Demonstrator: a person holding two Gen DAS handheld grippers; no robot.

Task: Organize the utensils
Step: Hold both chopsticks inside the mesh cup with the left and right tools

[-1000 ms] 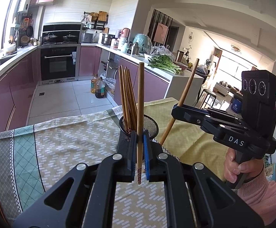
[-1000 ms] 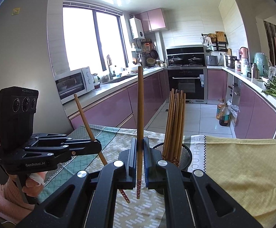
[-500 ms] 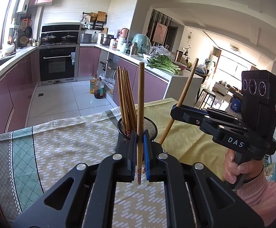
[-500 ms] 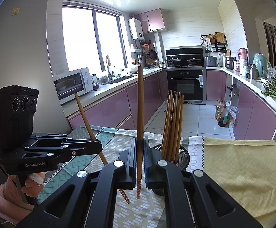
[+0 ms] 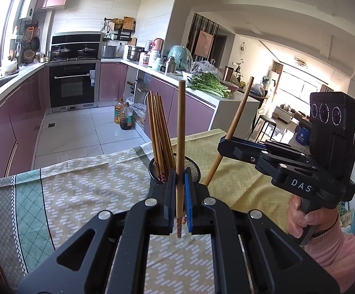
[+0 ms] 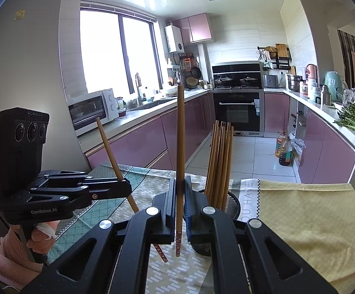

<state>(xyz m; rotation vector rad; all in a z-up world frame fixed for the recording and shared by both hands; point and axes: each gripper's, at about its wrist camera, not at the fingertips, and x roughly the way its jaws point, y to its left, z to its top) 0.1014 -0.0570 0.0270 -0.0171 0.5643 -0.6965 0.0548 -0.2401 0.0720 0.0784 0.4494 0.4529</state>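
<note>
Both tongs, the left gripper (image 5: 180, 196) and right gripper (image 6: 180, 203), are each pinching one chopstick (image 5: 180, 132) upright, hovering beside the mesh cup (image 5: 194, 169) at frame centre, needing lowering tip-first into it.

Daylight is pouring through a tall window (image 6: 118, 54) above the counter (image 6: 138, 120), washing out whatever lies outside. Mauve cabinets (image 6: 138, 144) are lining both sides of a pale tiled floor (image 5: 79, 132). A black oven (image 6: 236, 110) is sitting against the tiled back wall (image 6: 241, 39); beyond, a living area (image 5: 292, 98) is glowing, possibly sunlit.
</note>
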